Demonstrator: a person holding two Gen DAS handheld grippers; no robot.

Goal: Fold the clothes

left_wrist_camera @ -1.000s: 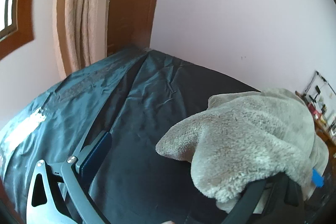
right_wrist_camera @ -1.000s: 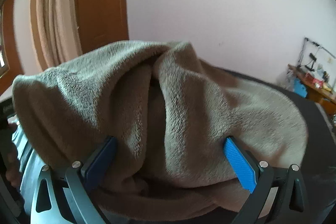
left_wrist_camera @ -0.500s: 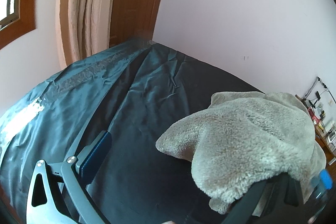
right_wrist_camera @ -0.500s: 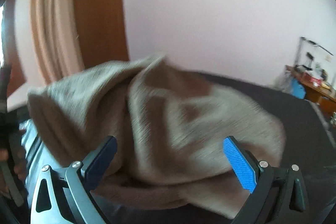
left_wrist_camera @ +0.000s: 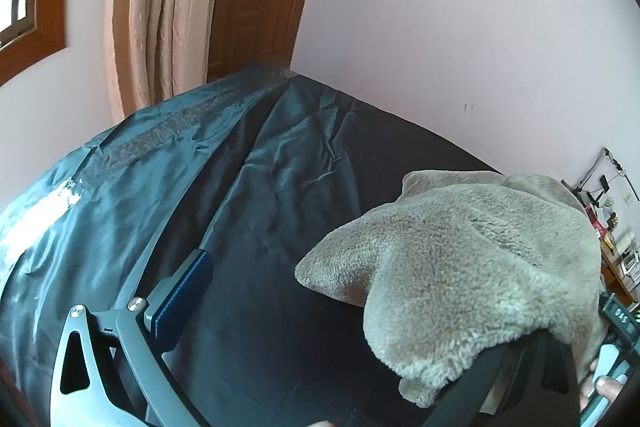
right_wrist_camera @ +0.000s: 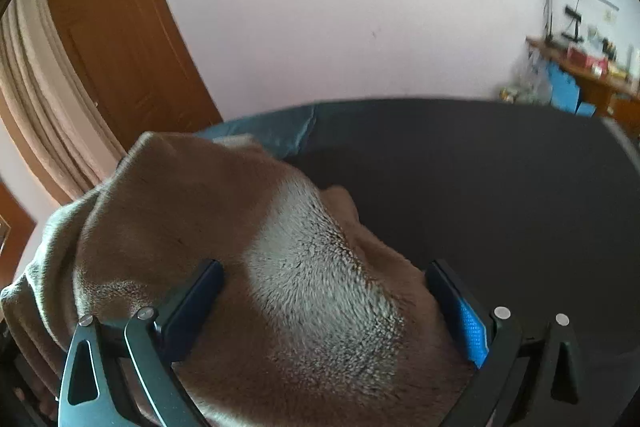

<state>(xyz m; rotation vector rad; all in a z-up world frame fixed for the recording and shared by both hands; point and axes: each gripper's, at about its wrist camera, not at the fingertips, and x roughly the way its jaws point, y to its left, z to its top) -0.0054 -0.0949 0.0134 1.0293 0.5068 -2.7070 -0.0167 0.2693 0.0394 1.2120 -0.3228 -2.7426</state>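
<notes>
A: What is hidden?

B: The fleece garment [left_wrist_camera: 472, 259] drapes over the left gripper's [left_wrist_camera: 340, 311] right finger, so I cannot tell whether that claw grips it; its left finger [left_wrist_camera: 184, 291] stands bare, far off. A hand [left_wrist_camera: 600, 387] is cut off at the frame edge.

A: And the right gripper [right_wrist_camera: 332, 311]?

B: Spread wide, fleece bunched between its fingers and spilling over the left one; no pinch visible.

A: Room to move?

B: The garment sits on the bed's [left_wrist_camera: 248, 195] dark sheet; beyond the fleece, bare sheet runs to the wall [left_wrist_camera: 460, 27] and the curtain [left_wrist_camera: 160, 7].
</notes>
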